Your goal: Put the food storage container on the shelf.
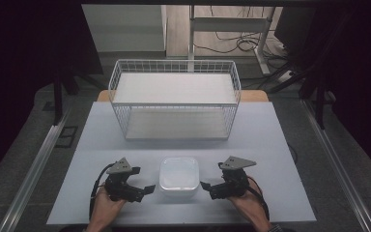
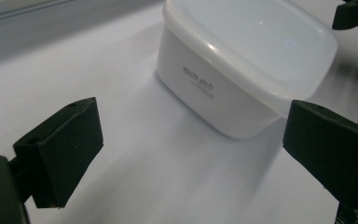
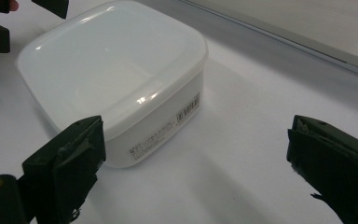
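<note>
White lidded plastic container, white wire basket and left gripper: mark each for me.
White lidded plastic container [image 1: 178, 175], high view, centre of its lid.
White wire basket [image 1: 175, 64], high view, far top rim.
Left gripper [image 1: 144, 189], high view, midway between its open fingers.

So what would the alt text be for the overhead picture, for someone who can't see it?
A person's two hands each hold an open black gripper, left and right, on either side of a closed white plastic box near the front of a pale table. Behind it stands a white wire basket.
</note>
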`<control>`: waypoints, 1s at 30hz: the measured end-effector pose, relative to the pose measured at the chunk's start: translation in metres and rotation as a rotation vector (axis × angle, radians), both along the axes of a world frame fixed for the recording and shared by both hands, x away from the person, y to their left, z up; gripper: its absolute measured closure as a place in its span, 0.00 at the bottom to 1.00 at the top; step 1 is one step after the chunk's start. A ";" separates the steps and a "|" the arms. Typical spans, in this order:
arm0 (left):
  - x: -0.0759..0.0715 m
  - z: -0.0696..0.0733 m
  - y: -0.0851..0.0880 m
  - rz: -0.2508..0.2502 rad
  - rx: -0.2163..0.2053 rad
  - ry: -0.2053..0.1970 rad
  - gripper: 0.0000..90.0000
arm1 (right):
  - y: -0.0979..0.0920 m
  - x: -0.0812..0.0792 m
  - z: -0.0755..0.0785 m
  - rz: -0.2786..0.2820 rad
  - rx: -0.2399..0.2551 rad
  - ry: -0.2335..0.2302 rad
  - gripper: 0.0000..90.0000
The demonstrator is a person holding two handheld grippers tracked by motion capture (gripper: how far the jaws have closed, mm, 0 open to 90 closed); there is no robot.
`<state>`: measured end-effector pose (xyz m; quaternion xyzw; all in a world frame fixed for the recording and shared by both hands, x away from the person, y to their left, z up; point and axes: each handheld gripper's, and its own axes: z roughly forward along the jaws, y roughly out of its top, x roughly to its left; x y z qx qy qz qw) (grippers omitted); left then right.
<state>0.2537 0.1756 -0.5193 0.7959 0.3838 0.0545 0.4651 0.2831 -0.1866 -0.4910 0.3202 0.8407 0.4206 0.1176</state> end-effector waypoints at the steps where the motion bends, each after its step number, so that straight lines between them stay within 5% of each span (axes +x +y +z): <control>1: 0.000 0.000 0.000 0.000 0.000 0.000 0.05 | 0.000 0.000 0.000 0.000 0.000 0.000 0.04; 5: 0.003 0.006 -0.005 -0.005 -0.008 -0.001 0.05 | 0.008 -0.001 0.005 -0.002 -0.014 -0.018 0.00; 13: 0.010 0.015 -0.018 -0.048 -0.035 0.015 0.07 | 0.020 0.000 0.010 0.017 0.004 0.025 0.05; 24: 0.029 0.021 -0.043 -0.063 0.005 0.028 0.14 | 0.040 0.008 0.014 0.030 -0.005 0.034 0.15; 30: 0.037 0.011 -0.050 -0.068 0.012 0.053 0.13 | 0.044 0.013 0.007 0.038 -0.002 0.077 0.16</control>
